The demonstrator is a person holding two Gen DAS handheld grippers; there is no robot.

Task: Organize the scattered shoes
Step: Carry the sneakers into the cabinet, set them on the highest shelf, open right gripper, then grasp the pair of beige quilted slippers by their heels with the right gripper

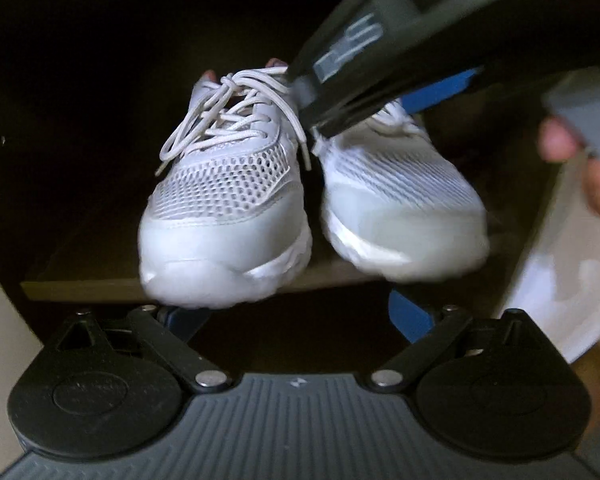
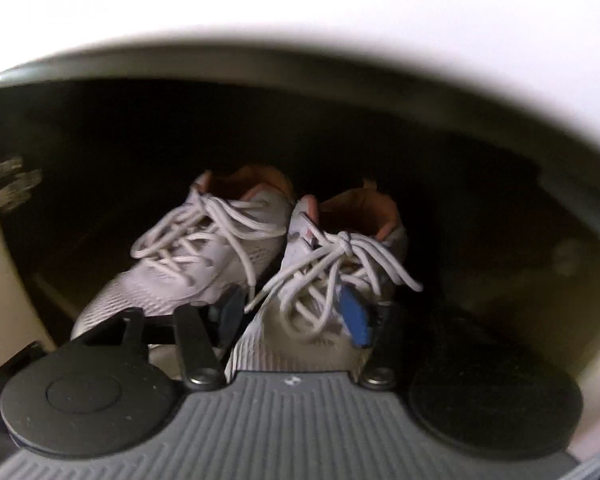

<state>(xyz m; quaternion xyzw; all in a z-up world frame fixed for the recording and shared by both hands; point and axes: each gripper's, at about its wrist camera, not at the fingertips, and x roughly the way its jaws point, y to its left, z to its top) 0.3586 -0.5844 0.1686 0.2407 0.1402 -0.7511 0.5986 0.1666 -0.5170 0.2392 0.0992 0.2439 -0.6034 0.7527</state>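
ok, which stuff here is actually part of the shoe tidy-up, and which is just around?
Job:
- left-hand white mesh sneaker
- right-hand white mesh sneaker
- cabinet shelf under both
- right gripper, jaws astride the right-hand one

Just there:
- metal hinge
- white cabinet panel

Two white mesh sneakers in front of me: one on left (image 1: 228,204), one on right (image 1: 400,208). One shelf board (image 1: 84,290) under both. My two grippers: left (image 1: 296,316), right (image 2: 296,316). One hinge (image 2: 12,188).
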